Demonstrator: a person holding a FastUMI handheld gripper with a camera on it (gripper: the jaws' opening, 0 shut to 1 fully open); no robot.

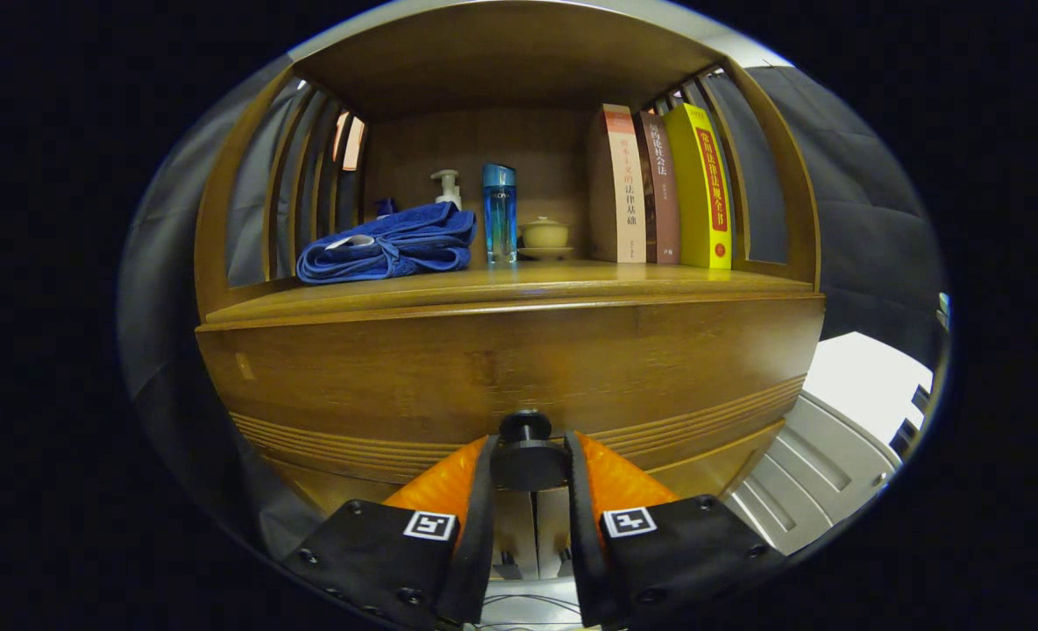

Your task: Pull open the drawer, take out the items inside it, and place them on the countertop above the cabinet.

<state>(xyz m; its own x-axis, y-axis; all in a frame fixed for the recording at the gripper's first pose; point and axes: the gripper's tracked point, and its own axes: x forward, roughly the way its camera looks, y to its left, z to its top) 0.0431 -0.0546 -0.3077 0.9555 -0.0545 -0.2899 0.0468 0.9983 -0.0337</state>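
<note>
A wooden cabinet stands right in front of me, its drawer front (501,368) shut flush under the countertop (519,285). A round dark knob (528,456) sticks out of the drawer's lower middle. My gripper (528,460) has one finger on each side of that knob, and both fingers press against it. The drawer's inside is hidden.
On the countertop lie a folded blue towel (392,245), a pump bottle (447,187), a tall blue bottle (499,213), a small lidded cup on a saucer (545,237) and three upright books (664,188). Slatted sides and a top board enclose the shelf. A pale floor (861,386) is to the right.
</note>
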